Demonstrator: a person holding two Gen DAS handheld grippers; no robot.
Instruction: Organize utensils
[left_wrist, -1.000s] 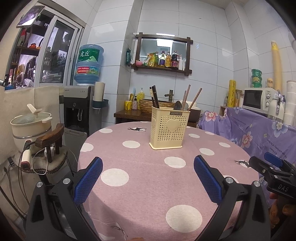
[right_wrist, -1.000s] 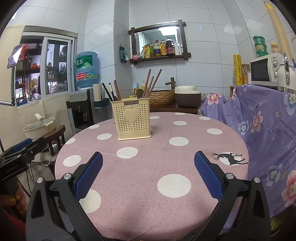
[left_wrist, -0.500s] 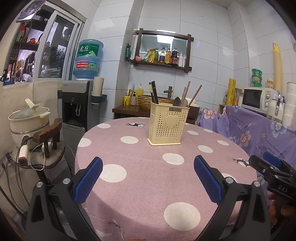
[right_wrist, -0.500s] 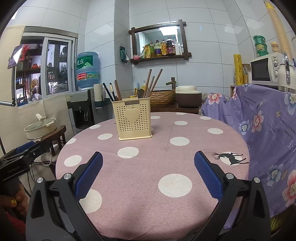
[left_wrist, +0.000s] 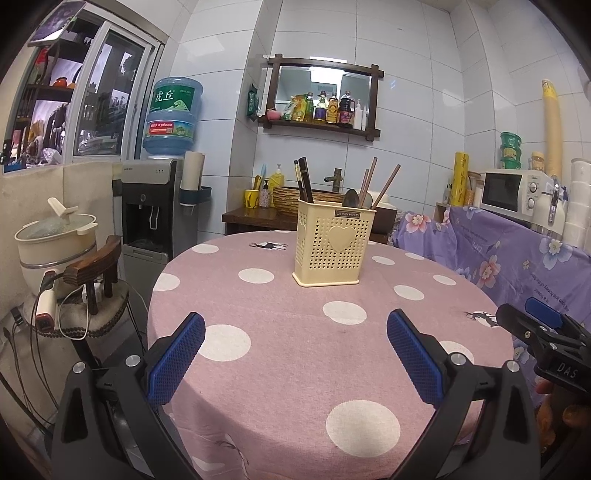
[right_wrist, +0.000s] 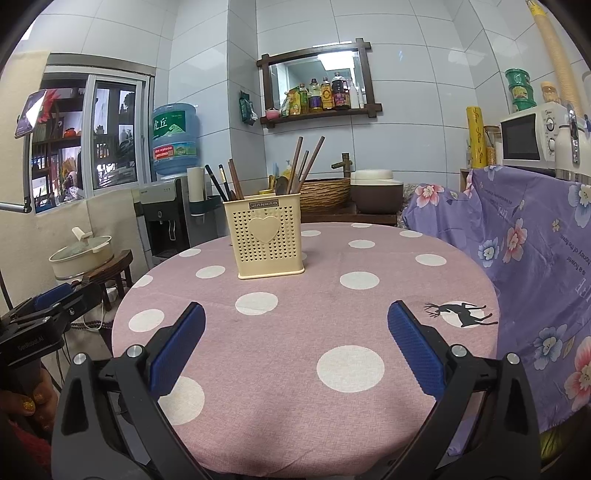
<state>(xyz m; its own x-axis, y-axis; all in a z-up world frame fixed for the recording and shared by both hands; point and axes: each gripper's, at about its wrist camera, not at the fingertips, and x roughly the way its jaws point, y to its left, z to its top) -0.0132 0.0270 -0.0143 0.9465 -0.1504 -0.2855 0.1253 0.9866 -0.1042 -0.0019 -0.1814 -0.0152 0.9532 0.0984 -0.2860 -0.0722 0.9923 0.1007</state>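
The utensil holder (left_wrist: 332, 247) stands upright straight ahead of both your wide-open, empty hand-held grippers, left (left_wrist: 295, 354) and right (right_wrist: 295, 343), neither clearly nearer.

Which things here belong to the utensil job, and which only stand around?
For the job: the cream utensil holder, the dark chopsticks, the brown chopsticks and the spoon in it; the open left gripper and right gripper.

Only standing around: water dispenser, microwave, lidded pot, shelf bottles.

black gripper frames, blue textured jaws, silver screws; gold glitter nail polish (right_wrist: 27, 405).
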